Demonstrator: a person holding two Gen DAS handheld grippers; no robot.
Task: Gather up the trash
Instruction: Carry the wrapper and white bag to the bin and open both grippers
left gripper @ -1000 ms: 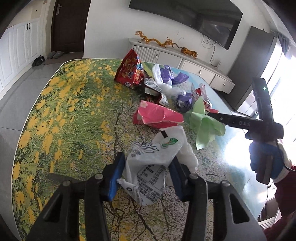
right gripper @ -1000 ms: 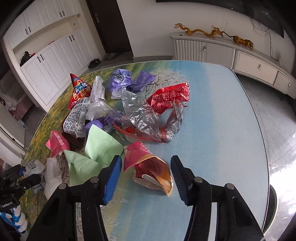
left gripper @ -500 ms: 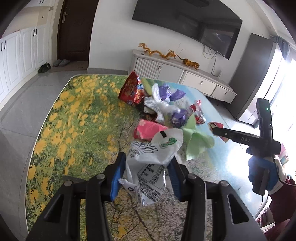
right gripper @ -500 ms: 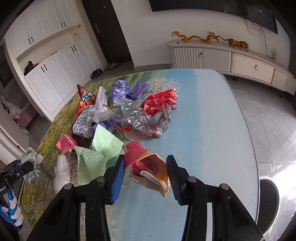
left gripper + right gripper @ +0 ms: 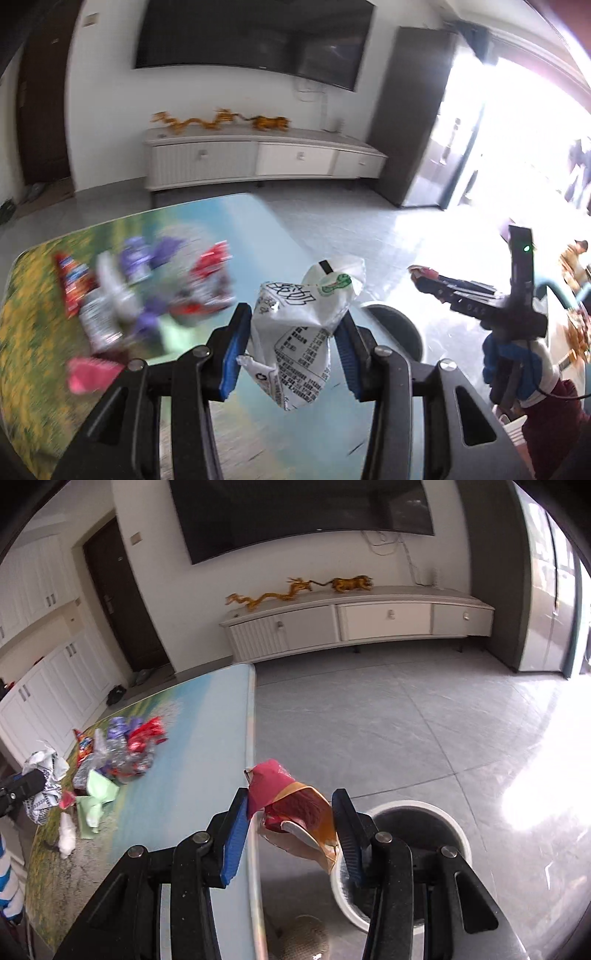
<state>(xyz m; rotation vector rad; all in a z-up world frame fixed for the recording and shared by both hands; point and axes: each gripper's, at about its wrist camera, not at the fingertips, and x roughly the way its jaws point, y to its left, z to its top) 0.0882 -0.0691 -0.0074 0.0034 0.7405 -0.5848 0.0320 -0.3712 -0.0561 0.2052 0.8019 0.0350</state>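
Note:
My left gripper (image 5: pixel 291 350) is shut on a crumpled white plastic wrapper (image 5: pixel 303 332) and holds it up over the table's right side. My right gripper (image 5: pixel 291 834) is shut on a red and orange snack wrapper (image 5: pixel 295 812), held past the table edge, beside the open round trash bin (image 5: pixel 458 834) on the floor. The bin's dark rim also shows in the left wrist view (image 5: pixel 402 325), behind the left gripper. The right gripper shows in the left wrist view (image 5: pixel 424 278) with the wrapper at its tip.
A pile of wrappers (image 5: pixel 118 753) and green paper (image 5: pixel 96 797) lies on the table's left part (image 5: pixel 192 775). The table edge (image 5: pixel 253 775) runs just left of the right gripper. A white sideboard (image 5: pixel 354 624) stands by the far wall across grey floor.
Both grippers have lifted their wrappers off the table and swung right. The right one has passed the table edge and now hangs by the bin.

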